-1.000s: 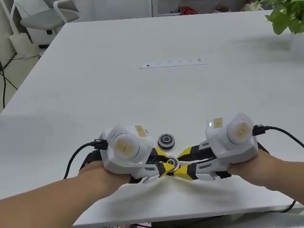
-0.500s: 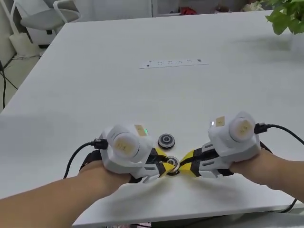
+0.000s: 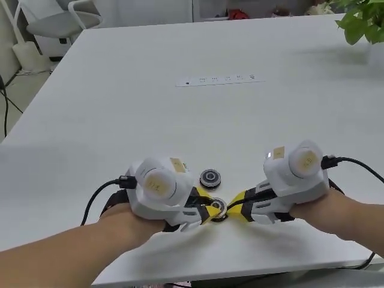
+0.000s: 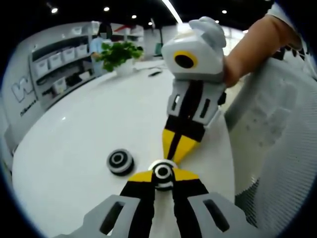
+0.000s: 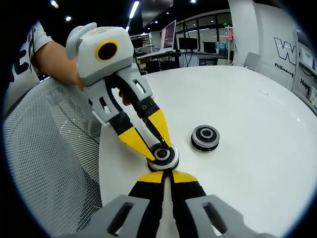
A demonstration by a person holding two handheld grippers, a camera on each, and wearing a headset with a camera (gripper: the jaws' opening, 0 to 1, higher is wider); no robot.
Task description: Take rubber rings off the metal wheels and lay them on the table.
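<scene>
A small metal wheel (image 3: pixel 217 207) with a black rubber ring lies near the table's front edge. My left gripper (image 3: pixel 210 210) is shut on it from the left, its yellow tips clamping the wheel (image 4: pixel 162 173). From the right, my right gripper (image 3: pixel 231 211) meets the same wheel (image 5: pixel 165 155), its jaws closed together on the ring's near rim. In the left gripper view the right gripper (image 4: pixel 172 156) comes down to a point on the wheel. A second ringed wheel (image 3: pixel 210 177) (image 4: pixel 120 161) (image 5: pixel 205 137) sits free just beyond.
A white power strip (image 3: pixel 219 79) lies flat at mid table. A green plant (image 3: pixel 363 21) stands at the far right corner, and a chair (image 3: pixel 54 21) beyond the far left. Cables trail from both grippers. The table's front edge (image 3: pixel 240 270) is just below the hands.
My right gripper has drawn back slightly to the right, its tips now at the wheel's right rim. The left gripper and both wheels have stayed put.
</scene>
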